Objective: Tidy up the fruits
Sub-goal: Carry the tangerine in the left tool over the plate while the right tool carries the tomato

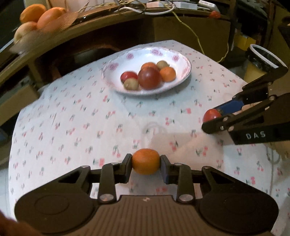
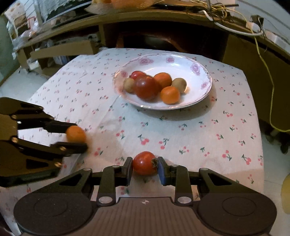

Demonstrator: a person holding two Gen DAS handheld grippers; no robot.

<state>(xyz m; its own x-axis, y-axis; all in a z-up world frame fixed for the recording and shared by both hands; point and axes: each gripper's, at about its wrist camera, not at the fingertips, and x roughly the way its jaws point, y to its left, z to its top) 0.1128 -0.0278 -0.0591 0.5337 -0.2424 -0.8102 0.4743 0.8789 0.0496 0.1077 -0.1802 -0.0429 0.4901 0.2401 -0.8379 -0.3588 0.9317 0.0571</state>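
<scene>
My left gripper (image 1: pixel 145 164) is shut on an orange (image 1: pixel 146 161) above the cherry-print tablecloth (image 1: pixel 72 118); the gripper also shows in the right wrist view (image 2: pixel 77 135), holding the orange (image 2: pixel 76 134). My right gripper (image 2: pixel 145 168) is shut on a red tomato (image 2: pixel 145 163); it shows at the right of the left wrist view (image 1: pixel 213 118) with the tomato (image 1: pixel 211 114). A white floral plate (image 1: pixel 116 63) (image 2: pixel 197 59) at the far side of the table holds several fruits: a large red apple (image 2: pixel 146 88), oranges, kiwis and a small red fruit.
A wooden shelf (image 1: pixel 101 20) runs behind the table with oranges (image 1: pixel 43 15) at its left and cables on top. A yellow cord (image 2: pixel 268 78) hangs at the right. A black-lined bin (image 1: pixel 262 58) stands to the right of the table.
</scene>
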